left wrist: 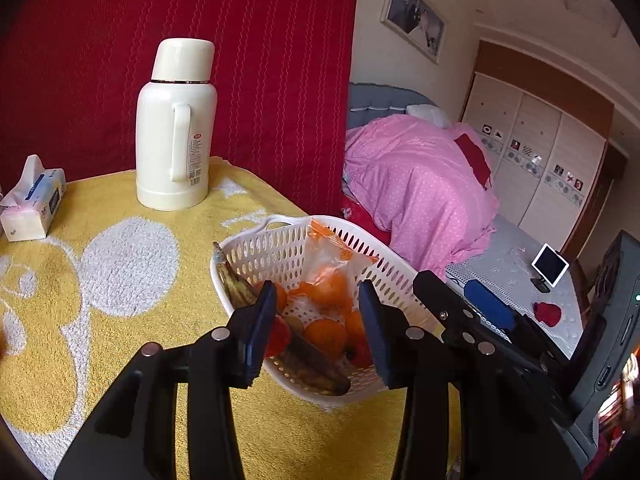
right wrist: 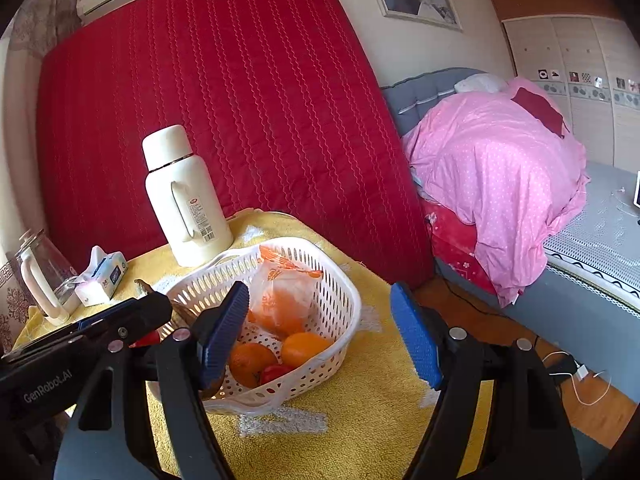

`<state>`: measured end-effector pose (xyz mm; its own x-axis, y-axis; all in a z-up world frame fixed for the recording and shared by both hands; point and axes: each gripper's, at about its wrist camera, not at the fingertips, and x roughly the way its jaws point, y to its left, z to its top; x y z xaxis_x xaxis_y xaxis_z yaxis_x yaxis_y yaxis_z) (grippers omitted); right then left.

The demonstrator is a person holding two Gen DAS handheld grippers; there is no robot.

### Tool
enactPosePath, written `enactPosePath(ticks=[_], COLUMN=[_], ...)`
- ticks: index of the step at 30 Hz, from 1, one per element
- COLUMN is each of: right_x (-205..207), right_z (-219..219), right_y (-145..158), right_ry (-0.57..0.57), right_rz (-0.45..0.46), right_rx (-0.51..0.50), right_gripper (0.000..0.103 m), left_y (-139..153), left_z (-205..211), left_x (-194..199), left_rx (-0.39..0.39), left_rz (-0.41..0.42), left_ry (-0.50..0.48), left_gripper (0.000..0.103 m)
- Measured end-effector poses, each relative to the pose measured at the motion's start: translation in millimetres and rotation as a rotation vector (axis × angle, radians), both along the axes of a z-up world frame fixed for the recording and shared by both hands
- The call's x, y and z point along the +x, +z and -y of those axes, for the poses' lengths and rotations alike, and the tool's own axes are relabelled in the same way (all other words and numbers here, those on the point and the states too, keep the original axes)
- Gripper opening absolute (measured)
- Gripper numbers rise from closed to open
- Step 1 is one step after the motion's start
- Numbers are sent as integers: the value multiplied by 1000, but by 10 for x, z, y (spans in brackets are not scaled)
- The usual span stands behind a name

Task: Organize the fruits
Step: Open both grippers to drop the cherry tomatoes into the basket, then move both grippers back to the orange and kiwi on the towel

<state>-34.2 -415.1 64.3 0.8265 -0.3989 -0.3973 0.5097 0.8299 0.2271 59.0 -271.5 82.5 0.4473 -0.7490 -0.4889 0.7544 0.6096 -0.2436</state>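
Observation:
A white perforated basket (left wrist: pixel 280 246) stands on the yellow towel. It holds loose oranges (left wrist: pixel 325 336), a clear bag of oranges (left wrist: pixel 328 280), dark overripe bananas (left wrist: pixel 316 368) and a red fruit (left wrist: pixel 279 336). My left gripper (left wrist: pixel 318 336) hovers open over the basket's near side, with nothing pressed between its blue pads. In the right wrist view the basket (right wrist: pixel 346 292) shows two oranges (right wrist: pixel 306 347), the bag (right wrist: pixel 284 296) and a red fruit (right wrist: pixel 276 372). My right gripper (right wrist: pixel 320 338) is wide open just in front of the basket and holds nothing.
A cream thermos (left wrist: pixel 176 132) stands behind the basket, with a tissue pack (left wrist: pixel 32 204) and a glass kettle (right wrist: pixel 44 276) to the left. The yellow towel (left wrist: pixel 120 280) covers a small table whose edge drops off right of the basket. A bed with a pink duvet (left wrist: pixel 420 184) lies beyond.

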Motion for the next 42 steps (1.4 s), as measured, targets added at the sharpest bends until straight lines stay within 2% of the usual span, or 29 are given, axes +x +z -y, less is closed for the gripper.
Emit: enactPosePath(ticks=[6,10,13,16,19,20,24,29,36,38,42], right_x=[-22,-19,-14,-26,-18,-12,-12,-11,-23,-16,-19], right_z=[15,13,10,22,32,29,28,25,22,14,12], right_y=[2,6,4,7,2,2,1,1,4,8,10], right_ry=[-2,-7,-7,-12,-12,-11,-11,-11,-9,-8,-7], right_rz=[-2,-2,-2,1,-2,-3,-3,-3,-5,-5,-6], right_rx=[6,5,1,4,8,8,7,6,5,4,3], right_gripper=[75,75,75,75,75,75,75,75,75,75,75], left_y=[-10,-61,-88,-27,82,110,124,-8,-252,-271,-319], left_z=[-78,-25,-4,-88,-213,-249,-345,-408,-228,-188,-53], left_x=[107,90,44,30,25,23,34,150,172,168,196], left_rx=[-76,-81,-69,-86,-99,-91,-12,93,226,228,262], left_rz=[-117,-165,-175,-172,-136,-116,-10,62,116,138,131], left_ry=[-62,-119,-125,-103,-63,-42,60,177,190,193,167], left_gripper=[43,43,44,56,60,63,67,67,68,73,76])
